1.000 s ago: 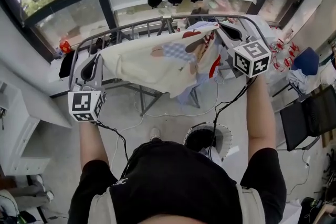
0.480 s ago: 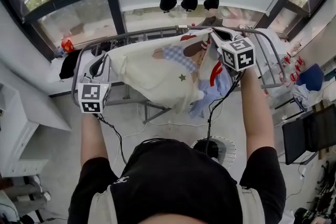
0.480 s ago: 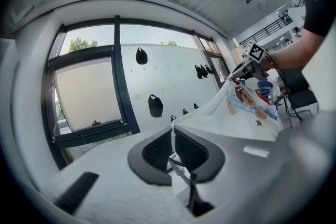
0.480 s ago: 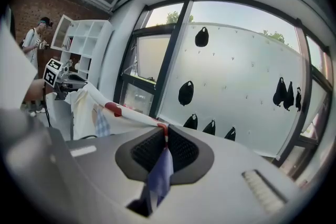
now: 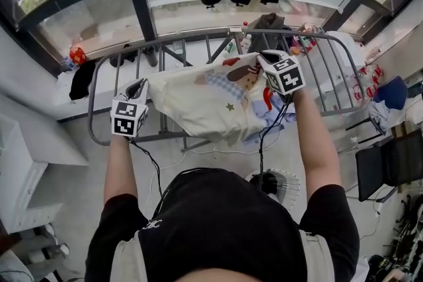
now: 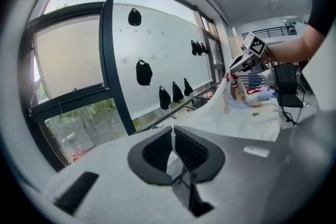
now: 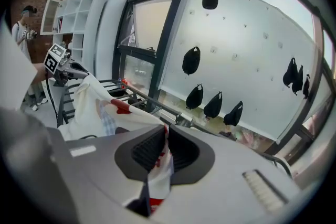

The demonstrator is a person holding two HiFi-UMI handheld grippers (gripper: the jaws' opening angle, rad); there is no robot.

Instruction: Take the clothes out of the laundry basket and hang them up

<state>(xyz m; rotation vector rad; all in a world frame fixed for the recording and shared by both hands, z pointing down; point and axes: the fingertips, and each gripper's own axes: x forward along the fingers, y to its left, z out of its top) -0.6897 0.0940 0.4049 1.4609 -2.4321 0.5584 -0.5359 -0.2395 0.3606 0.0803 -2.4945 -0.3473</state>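
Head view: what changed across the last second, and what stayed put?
The left claw and the right claw both came down toward the drying rack, carrying the cream printed garment stretched between them. It is now low over the rails. Unchanged: each claw stays clamped on a garment edge, and nothing was let go.

We hold the cream printed cloth [image 5: 208, 102] taut between left gripper [image 5: 136, 88] and right gripper [image 5: 266, 57], over the drying rack [image 5: 328, 72].
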